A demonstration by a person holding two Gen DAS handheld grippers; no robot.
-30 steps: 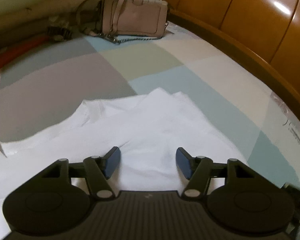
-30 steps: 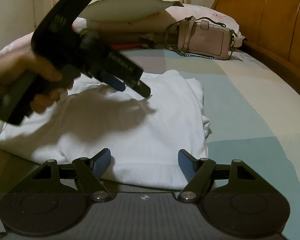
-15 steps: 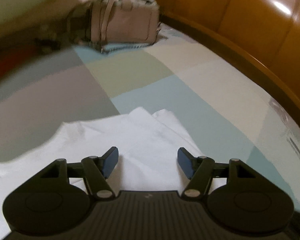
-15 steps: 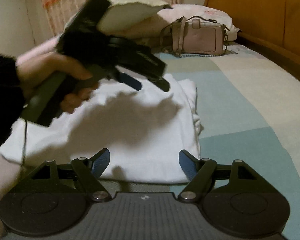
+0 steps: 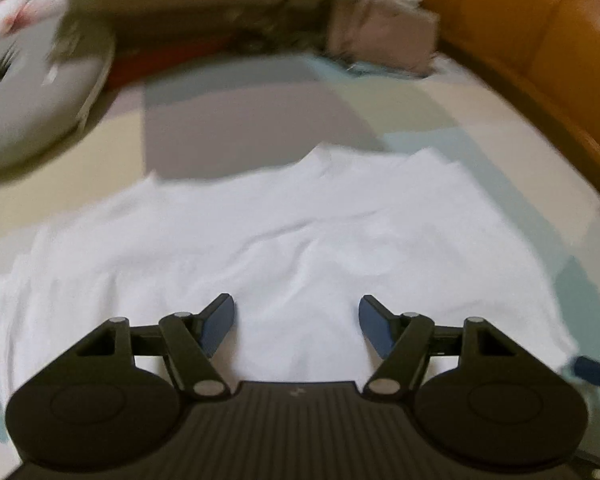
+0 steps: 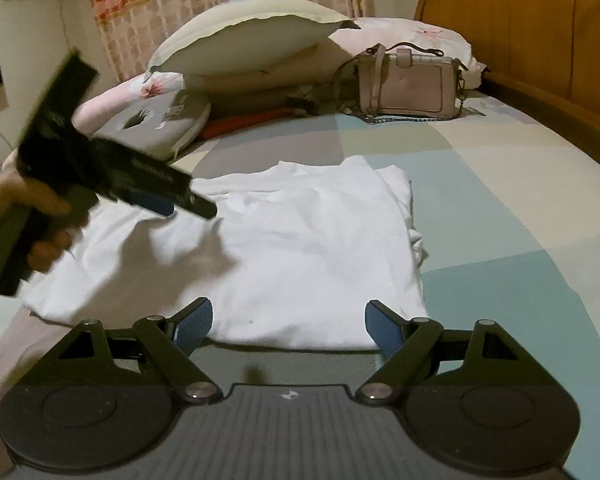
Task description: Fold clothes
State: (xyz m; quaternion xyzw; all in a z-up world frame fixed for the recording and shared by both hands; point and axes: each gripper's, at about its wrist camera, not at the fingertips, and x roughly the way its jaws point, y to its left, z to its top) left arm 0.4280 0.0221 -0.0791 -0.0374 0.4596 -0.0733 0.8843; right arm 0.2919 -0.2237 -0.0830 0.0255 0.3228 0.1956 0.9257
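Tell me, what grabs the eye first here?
A white folded garment lies mid-bed on the pastel patchwork sheet. A hand holds the black left tool above its left side, jaws opening, nothing between them. A pink handbag stands by the pillows.

The white T-shirt (image 6: 284, 248) is soft matt cloth, lightly creased, on a bed (image 6: 500, 208) covered in smooth matt patchwork fabric. The headboard (image 6: 540, 40) along the bed's right edge is glossy varnished wood. The handbag (image 6: 410, 82) looks like smooth leather; each hand-held gripper (image 6: 286, 322) is matt black plastic with ribbed blue pads (image 6: 190, 326)
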